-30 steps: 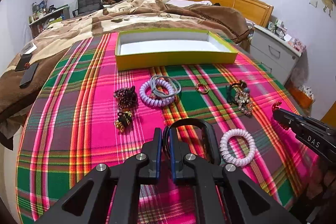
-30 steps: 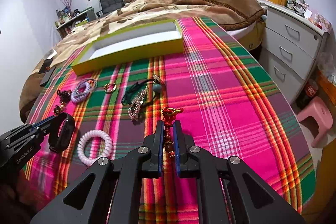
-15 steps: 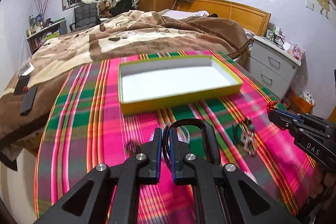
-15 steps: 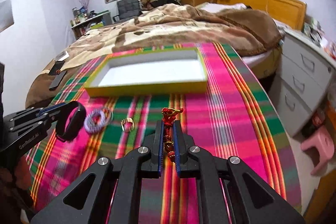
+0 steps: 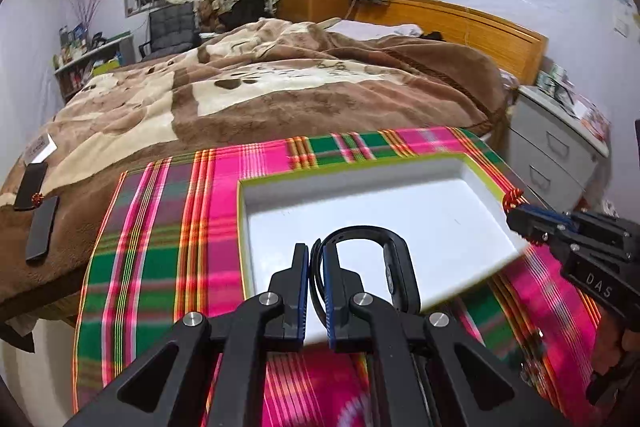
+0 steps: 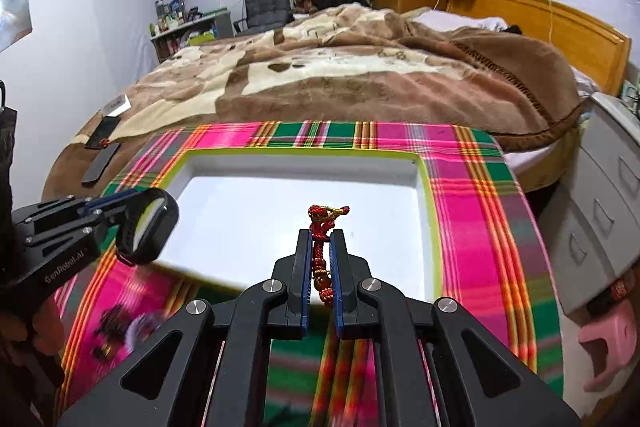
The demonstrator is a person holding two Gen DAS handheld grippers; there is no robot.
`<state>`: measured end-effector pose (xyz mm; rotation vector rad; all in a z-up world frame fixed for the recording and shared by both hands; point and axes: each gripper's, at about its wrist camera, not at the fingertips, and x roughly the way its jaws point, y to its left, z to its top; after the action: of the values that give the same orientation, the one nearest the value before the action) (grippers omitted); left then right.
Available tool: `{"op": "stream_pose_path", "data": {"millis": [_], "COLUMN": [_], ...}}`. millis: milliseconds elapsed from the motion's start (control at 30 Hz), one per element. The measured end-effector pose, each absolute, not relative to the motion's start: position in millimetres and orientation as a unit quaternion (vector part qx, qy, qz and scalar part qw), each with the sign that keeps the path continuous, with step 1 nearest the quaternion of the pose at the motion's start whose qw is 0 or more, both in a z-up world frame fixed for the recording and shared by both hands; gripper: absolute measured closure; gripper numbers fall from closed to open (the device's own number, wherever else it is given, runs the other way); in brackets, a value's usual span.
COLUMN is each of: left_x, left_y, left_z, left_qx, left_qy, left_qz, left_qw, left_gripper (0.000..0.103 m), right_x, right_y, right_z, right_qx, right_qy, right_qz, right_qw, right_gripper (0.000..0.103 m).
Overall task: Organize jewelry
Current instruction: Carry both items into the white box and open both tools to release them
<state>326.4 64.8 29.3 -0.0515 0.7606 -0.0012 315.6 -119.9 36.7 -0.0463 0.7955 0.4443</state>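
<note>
Two tools hang above the yellow-rimmed tray [image 6: 434, 227], each gripping one piece of jewelry. The left tool [image 5: 316, 259] is clenched on a black wristband [image 5: 394, 259], whose loop stands over the tray's white floor. The right tool [image 6: 320, 251] is clenched on a red knotted cord bracelet [image 6: 322, 223], its gold-trimmed end rising above the fingertips. The tray lies on a pink-and-green plaid cloth [image 6: 480, 227] spread over the bed. Blurred jewelry pieces [image 6: 120, 327] rest on the cloth near the tray's front edge.
</note>
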Motion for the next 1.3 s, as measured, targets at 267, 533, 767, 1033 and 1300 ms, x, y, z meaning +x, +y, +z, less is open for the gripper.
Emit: {"op": "stream_pose_path", "data": {"millis": [267,533,767,1033,1300], "left_x": [387,410,412,391,332], "left_y": [77,76,78,79,74], "left_z": [6,-10,-12,6,32], "left_qx": [-0.016,-0.016,-0.023,-0.041,-0.046], "left_qy": [0.402,0.424,0.43,0.41,0.37], "left_qz": [0.017,0.02,0.01,0.0,-0.002], "left_qw": [0.915,0.905,0.902,0.911,0.928], "left_gripper": [0.096,0.095,0.095,0.095,0.095], "right_x": [377,396,398,373,314], "right_y": [-109,-103,-103,-114,-131], "right_z": [11,-5,-6,17,39], "right_qx": [-0.028,-0.033,-0.023,-0.01,0.013], "right_qy": [0.42,0.442,0.44,0.418,0.39], "right_qz": [0.208,0.206,0.209,0.214,0.225], "right_qw": [0.883,0.872,0.873,0.883,0.893], "right_gripper": [0.094,0.094,0.078,0.071,0.071]}}
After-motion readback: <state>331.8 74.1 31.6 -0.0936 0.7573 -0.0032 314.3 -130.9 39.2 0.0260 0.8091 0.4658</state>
